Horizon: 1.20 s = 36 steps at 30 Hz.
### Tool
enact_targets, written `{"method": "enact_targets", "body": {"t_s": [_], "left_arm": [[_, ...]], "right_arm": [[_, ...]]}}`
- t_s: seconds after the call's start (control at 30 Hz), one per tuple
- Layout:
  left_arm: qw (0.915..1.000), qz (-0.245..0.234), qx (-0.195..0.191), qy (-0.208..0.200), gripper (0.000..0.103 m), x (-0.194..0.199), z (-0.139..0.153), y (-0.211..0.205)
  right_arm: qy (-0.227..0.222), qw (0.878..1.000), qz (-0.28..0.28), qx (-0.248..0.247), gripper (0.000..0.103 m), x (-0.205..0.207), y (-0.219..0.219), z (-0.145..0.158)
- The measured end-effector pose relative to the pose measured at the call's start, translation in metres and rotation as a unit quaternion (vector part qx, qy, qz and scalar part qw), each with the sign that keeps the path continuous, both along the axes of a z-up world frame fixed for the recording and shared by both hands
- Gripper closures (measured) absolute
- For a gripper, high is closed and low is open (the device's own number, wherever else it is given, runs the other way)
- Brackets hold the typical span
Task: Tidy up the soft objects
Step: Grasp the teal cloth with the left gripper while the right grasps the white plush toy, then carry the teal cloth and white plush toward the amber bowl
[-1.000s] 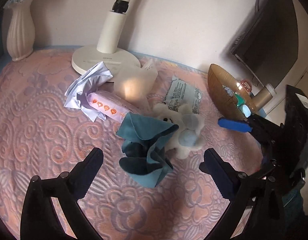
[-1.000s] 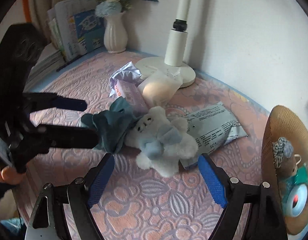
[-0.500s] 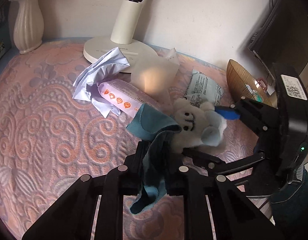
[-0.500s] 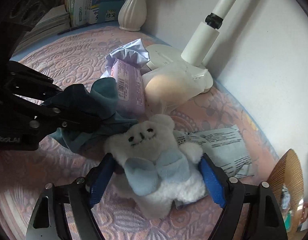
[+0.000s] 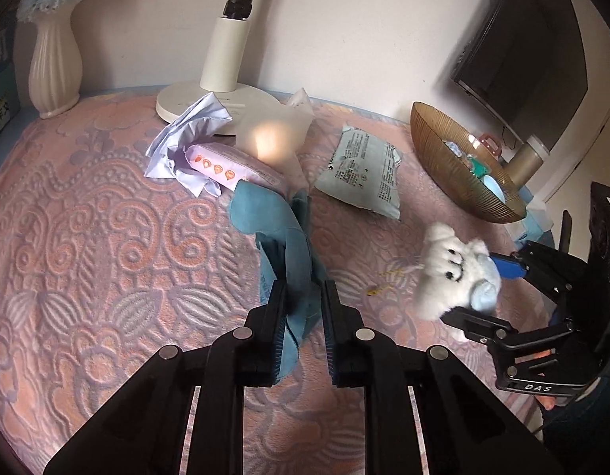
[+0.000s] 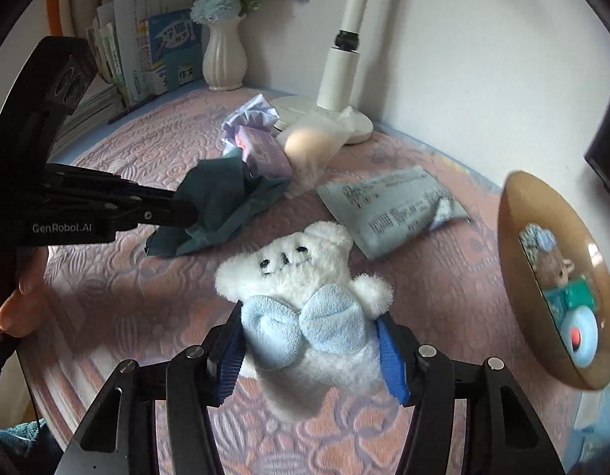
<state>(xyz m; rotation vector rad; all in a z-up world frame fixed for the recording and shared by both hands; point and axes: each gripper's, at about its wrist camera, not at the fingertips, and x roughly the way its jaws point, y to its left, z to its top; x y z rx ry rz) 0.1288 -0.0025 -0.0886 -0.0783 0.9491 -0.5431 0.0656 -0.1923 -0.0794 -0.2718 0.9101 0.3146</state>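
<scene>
A pink, flower-embossed cover [image 5: 107,237] spreads over the tabletop, which meets a white wall. The lamp [image 5: 221,79] stands at the back. Left of it is a vase [image 5: 53,67], right of it a bowl [image 5: 455,166]. In front of the lamp, the left gripper [image 5: 301,316] pinches the cloth [image 5: 281,237], its jaws easing apart. The right gripper [image 6: 310,352] jaws are closing on the plush [image 6: 305,301], between lamp and bowl.

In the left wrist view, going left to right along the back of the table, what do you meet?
White vase → lamp base → pale blue packet → brown bowl.
</scene>
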Motion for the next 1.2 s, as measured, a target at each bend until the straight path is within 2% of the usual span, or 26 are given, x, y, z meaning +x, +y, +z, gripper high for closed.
{"method": "enact_targets", "body": {"t_s": [0.03, 0.07, 0.1, 0.13, 0.2, 0.27, 0.33, 0.37, 0.4, 0.47, 0.5, 0.53, 0.57, 0.63, 0.7, 0.8, 0.93, 1.07, 1.2], "left_arm": [[0.9997, 0.010, 0.021, 0.001, 0.063, 0.004, -0.001, -0.006], [0.9992, 0.017, 0.035, 0.003, 0.054, 0.008, -0.003, -0.010], [0.9987, 0.024, 0.044, 0.005, 0.035, 0.011, -0.003, -0.013], [0.9983, 0.032, 0.048, 0.002, 0.022, 0.014, -0.003, -0.015], [0.9976, 0.037, 0.058, -0.003, 0.018, 0.020, -0.004, -0.022], [0.9959, 0.029, 0.085, 0.013, 0.018, 0.029, -0.010, -0.032], [0.9935, 0.021, 0.110, 0.021, 0.018, 0.032, -0.018, -0.043], [0.9908, 0.023, 0.133, 0.008, 0.018, 0.031, -0.020, -0.050], [0.9884, 0.021, 0.150, -0.003, 0.020, 0.029, -0.021, -0.055], [0.9882, 0.012, 0.152, -0.020, 0.043, 0.024, -0.019, -0.061], [0.9890, 0.003, 0.147, -0.022, 0.068, 0.021, -0.016, -0.063], [0.9882, 0.001, 0.151, -0.026, 0.089, 0.019, -0.014, -0.065], [0.9870, 0.001, 0.158, -0.030, 0.092, 0.018, -0.012, -0.066], [0.9876, -0.001, 0.152, -0.040, 0.092, 0.013, -0.009, -0.065], [0.9898, -0.009, 0.134, -0.047, 0.093, 0.005, -0.004, -0.063], [0.9901, -0.018, 0.122, -0.066, 0.093, -0.011, 0.010, -0.057], [0.9937, -0.038, 0.064, -0.084, 0.093, -0.026, 0.036, -0.048], [0.9927, -0.050, 0.029, -0.106, 0.093, -0.040, 0.066, -0.047], [0.9891, -0.063, 0.018, -0.132, 0.093, -0.057, 0.094, -0.060]], "right_arm": [[0.006, 1.000, -0.015, 0.000, 0.045, -0.004, -0.005, -0.003], [0.013, 1.000, -0.027, 0.004, 0.045, -0.008, -0.011, -0.006], [0.018, 0.999, -0.037, 0.005, 0.045, -0.011, -0.017, -0.009], [0.019, 0.999, -0.049, 0.002, 0.044, -0.013, -0.021, -0.013], [0.024, 0.997, -0.067, -0.002, 0.040, -0.014, -0.029, -0.019], [0.036, 0.996, -0.075, 0.009, 0.038, -0.016, -0.034, -0.025], [0.037, 0.996, -0.075, 0.016, 0.030, -0.019, -0.036, -0.028], [0.035, 0.997, -0.073, 0.014, 0.025, -0.020, -0.036, -0.029], [0.034, 0.997, -0.072, 0.012, 0.019, -0.021, -0.036, -0.030], [0.033, 0.997, -0.071, 0.008, 0.019, -0.021, -0.034, -0.034], [0.033, 0.997, -0.071, 0.006, 0.019, -0.020, -0.033, -0.036], [0.033, 0.997, -0.074, 0.008, 0.021, -0.019, -0.034, -0.037], [0.034, 0.996, -0.076, 0.014, 0.026, -0.018, -0.035, -0.036], [0.036, 0.996, -0.077, 0.029, 0.049, -0.017, -0.034, -0.032], [0.035, 0.995, -0.081, 0.037, 0.050, -0.017, -0.033, -0.030], [0.013, 0.996, -0.089, 0.022, 0.051, -0.023, -0.027, -0.023], [-0.009, 0.995, -0.092, 0.028, 0.051, -0.036, -0.025, -0.005], [-0.028, 0.993, -0.107, 0.050, 0.051, -0.045, -0.034, 0.021], [-0.052, 0.989, -0.122, 0.072, 0.051, -0.056, -0.050, 0.046]]}}
